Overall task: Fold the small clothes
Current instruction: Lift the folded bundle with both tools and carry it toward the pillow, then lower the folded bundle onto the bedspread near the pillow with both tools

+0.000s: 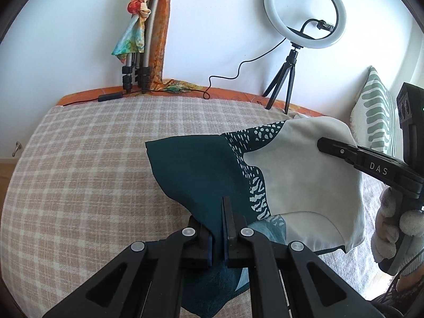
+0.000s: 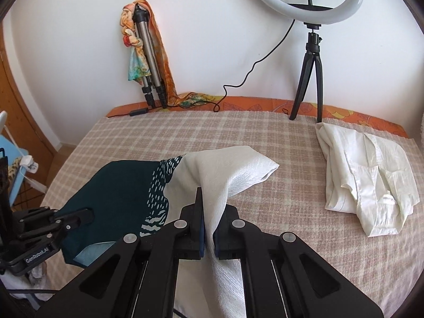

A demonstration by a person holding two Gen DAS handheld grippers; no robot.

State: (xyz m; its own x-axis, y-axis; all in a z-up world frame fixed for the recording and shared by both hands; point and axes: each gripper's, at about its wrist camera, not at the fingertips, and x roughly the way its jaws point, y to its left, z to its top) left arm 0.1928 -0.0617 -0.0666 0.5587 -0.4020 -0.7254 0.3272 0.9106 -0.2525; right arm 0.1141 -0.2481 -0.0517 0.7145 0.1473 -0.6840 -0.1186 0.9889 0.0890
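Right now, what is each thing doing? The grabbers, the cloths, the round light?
Left gripper: shut on the teal and white cloth's teal part.
Right gripper: shut on its white part.
Teal and white cloth: lifted, hanging between both grippers.
White shirt: folded, lying on the checked blanket.
Ring light: standing, unlit.

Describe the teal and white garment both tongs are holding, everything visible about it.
The garment is thin woven-looking cloth, part dark teal, part off-white, with a band of white dashes and zebra-like streaks where the colours meet. It is lifted, sagging between two grips: the left tongs are shut on the teal part, the right tongs on the white part. A paler inner side shows at the lower edge. Folds of it hang over the checked blanket.
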